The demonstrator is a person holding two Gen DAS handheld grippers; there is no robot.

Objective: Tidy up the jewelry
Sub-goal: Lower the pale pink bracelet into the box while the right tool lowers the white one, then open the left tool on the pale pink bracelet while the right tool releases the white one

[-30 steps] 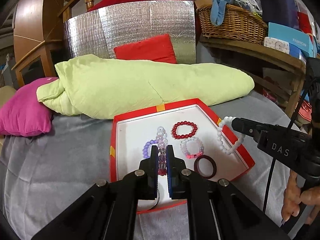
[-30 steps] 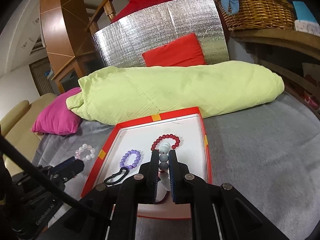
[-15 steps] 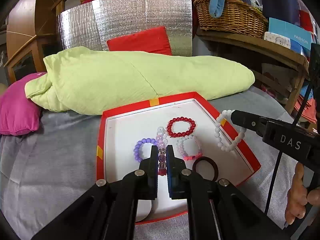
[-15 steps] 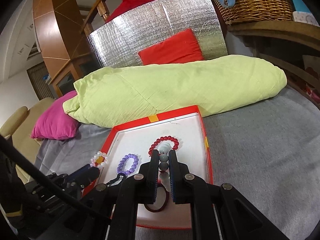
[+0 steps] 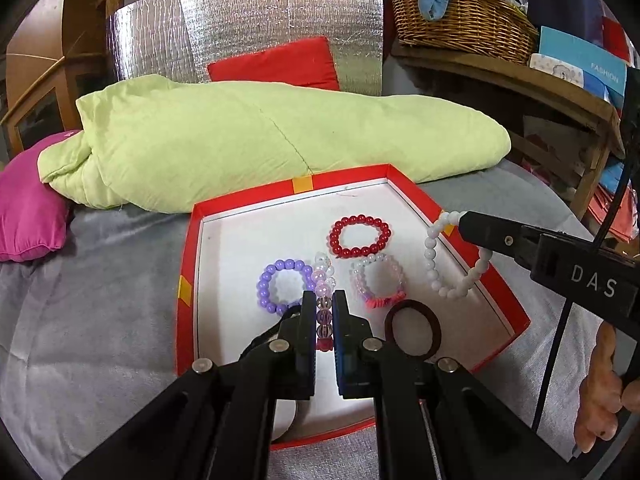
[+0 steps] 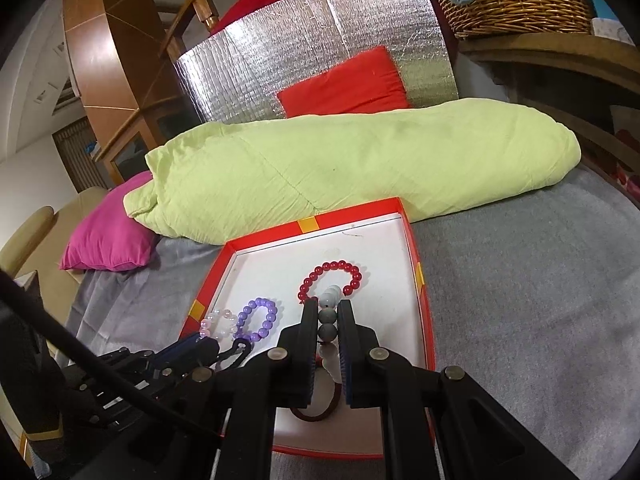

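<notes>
Nearest the left wrist camera, the left gripper [image 5: 324, 304] had sunk a little closer to the red tray [image 5: 185, 248] over the last second, its fingers pinching a pink-and-clear bead bracelet [image 5: 323, 280] low above the tray floor beside the purple bracelet [image 5: 280, 286], so I judged a set-down was near. The right gripper [image 6: 324, 312] had hardly moved, fingers clamped on a white bead bracelet [image 5: 434, 264] hanging over the tray's right rim. Its body read "DAS"; farther back, a blue box [image 5: 580, 62] read "FASHION".
</notes>
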